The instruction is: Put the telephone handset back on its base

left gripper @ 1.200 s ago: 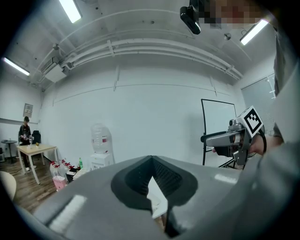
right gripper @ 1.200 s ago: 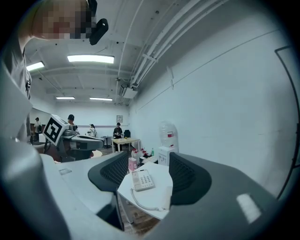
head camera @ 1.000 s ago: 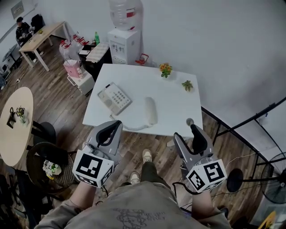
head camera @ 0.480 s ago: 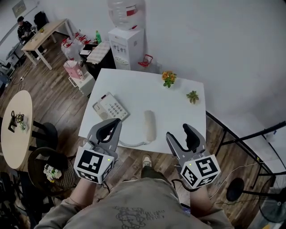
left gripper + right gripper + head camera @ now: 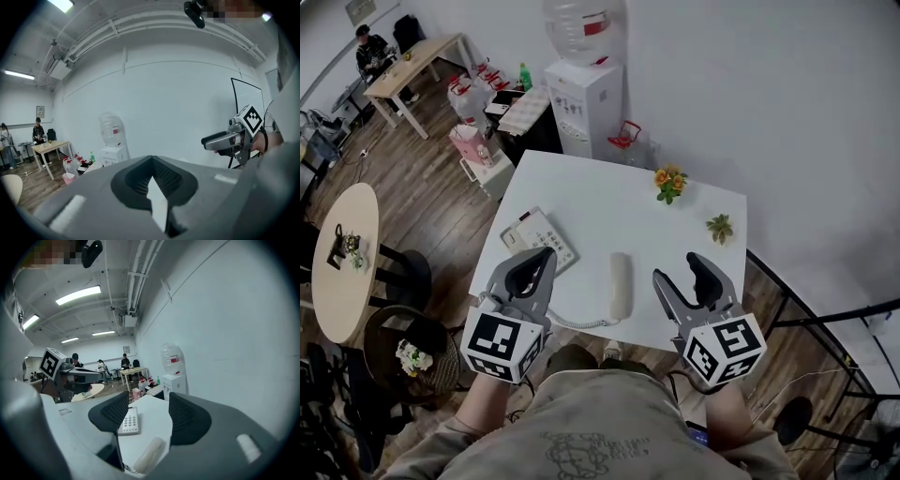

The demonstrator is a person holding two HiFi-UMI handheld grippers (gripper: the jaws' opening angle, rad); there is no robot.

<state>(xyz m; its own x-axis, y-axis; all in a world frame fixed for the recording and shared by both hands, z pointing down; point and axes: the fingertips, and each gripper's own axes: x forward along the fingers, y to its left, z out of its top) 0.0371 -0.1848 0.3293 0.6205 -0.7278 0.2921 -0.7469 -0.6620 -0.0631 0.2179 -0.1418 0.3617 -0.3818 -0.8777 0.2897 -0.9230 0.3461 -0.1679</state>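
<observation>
White worktop [image 5: 609, 192] fills the middle of the head view. The telephone base [image 5: 541, 239] sits on it near the left edge. The handset [image 5: 621, 286] lies off the base, just to its right, and a coiled cord [image 5: 581, 322] runs along the near edge between them. Orange flowers [image 5: 670, 181] and a small green plant [image 5: 719, 226] stand toward the far right corner. The left hand-held gripper [image 5: 540, 259] hovers at the near edge close to the base, and the right hand-held gripper [image 5: 678, 272] hangs just right of the handset. Neither touches anything. In the left gripper view the jaws are clenched tip to tip with nothing in them, and a water dispenser [image 5: 112, 140] stands against the wall beyond. In the right gripper view the jaws stand released and wide apart, having just closed a little. The base and handset show through the gap, lying on the worktop beyond, clear of the pads [image 5: 183, 416].
</observation>
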